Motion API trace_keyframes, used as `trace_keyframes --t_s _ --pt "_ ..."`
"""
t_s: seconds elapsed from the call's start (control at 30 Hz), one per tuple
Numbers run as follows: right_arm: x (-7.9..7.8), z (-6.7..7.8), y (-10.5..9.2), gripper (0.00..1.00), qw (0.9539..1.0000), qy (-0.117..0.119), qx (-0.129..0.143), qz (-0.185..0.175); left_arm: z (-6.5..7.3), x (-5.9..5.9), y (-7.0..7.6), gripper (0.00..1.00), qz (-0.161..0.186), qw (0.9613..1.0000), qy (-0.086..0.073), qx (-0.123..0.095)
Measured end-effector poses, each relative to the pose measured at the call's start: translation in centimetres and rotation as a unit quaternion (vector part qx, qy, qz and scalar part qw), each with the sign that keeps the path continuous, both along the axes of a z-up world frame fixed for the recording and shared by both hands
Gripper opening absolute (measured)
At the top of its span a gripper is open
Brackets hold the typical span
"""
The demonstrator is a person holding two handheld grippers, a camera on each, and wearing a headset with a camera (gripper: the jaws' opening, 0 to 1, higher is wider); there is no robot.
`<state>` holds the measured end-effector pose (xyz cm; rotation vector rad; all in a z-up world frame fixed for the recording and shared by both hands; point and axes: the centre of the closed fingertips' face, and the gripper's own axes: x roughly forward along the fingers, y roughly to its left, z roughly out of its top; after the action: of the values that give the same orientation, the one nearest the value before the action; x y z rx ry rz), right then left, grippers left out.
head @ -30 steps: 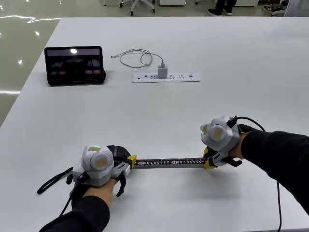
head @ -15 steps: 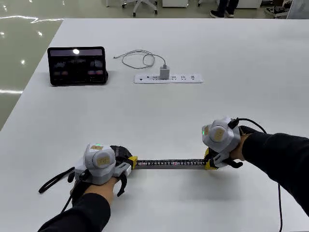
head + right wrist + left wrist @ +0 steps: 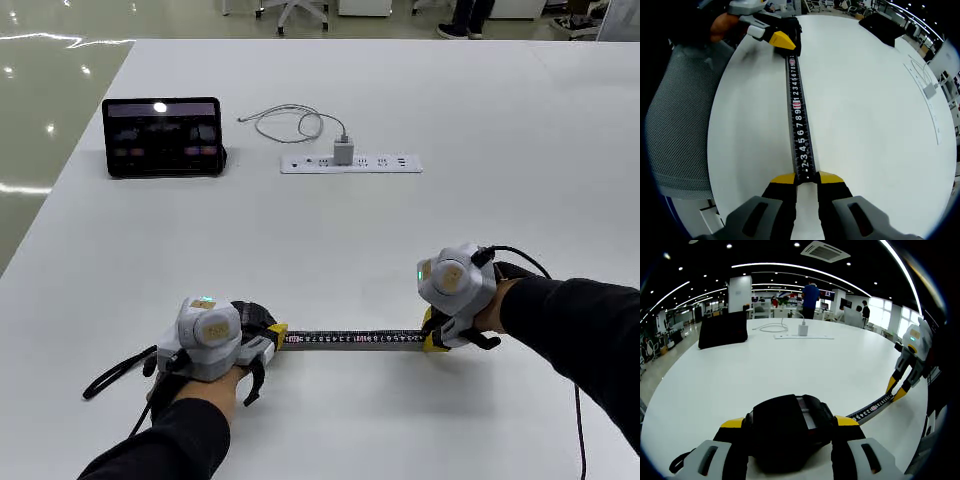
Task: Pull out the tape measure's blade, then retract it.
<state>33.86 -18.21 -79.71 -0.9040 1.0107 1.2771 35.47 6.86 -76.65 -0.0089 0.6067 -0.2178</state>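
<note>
A black tape measure case (image 3: pixel 790 432) sits clamped between the yellow-tipped jaws of my left gripper (image 3: pixel 790 422), low on the white table (image 3: pixel 330 240). In the head view the case (image 3: pixel 252 320) is at the lower left with the left gripper (image 3: pixel 268 335) shut around it. The black blade (image 3: pixel 350 339) runs flat along the table to the right. My right gripper (image 3: pixel 432 340) is shut on the blade's end. The right gripper view shows the blade (image 3: pixel 799 120) with white numerals reaching from my right gripper (image 3: pixel 806 177) up to the case (image 3: pixel 790 35).
A dark tablet (image 3: pixel 163 136) stands at the back left. A white power strip (image 3: pixel 350 163) with a plugged charger and coiled white cable (image 3: pixel 285 122) lies behind the middle. A black cord (image 3: pixel 115 372) trails from the left gripper. People stand far behind the table.
The blade between the two grippers looks slightly shorter, the grippers a touch closer together. The head camera has shifted a little, moving the whole scene.
</note>
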Motion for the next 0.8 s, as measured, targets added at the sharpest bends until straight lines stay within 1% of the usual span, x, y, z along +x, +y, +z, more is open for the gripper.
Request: trace_keyframes --t_s 0.2,0.4,0.6,0.8 --pt "-0.03 0.0 0.28 0.11 1.0 -0.002 -0.007 0.002 -0.03 0.03 0.02 0.64 0.0 1.0 0.001 -0.001" --pt "0.02 -0.01 0.49 0.11 1.0 -0.003 -0.006 0.0 -0.07 0.03 0.02 0.64 -0.001 1.0 0.001 -0.001" --pt "0.06 -0.08 0.67 0.11 1.0 -0.002 -0.004 -0.002 -0.1 0.06 0.04 0.64 0.0 1.0 0.002 -0.001" --pt "0.15 -0.07 0.92 0.11 1.0 -0.001 0.005 -0.008 -0.11 0.03 0.05 0.64 -0.001 1.0 0.003 -0.001"
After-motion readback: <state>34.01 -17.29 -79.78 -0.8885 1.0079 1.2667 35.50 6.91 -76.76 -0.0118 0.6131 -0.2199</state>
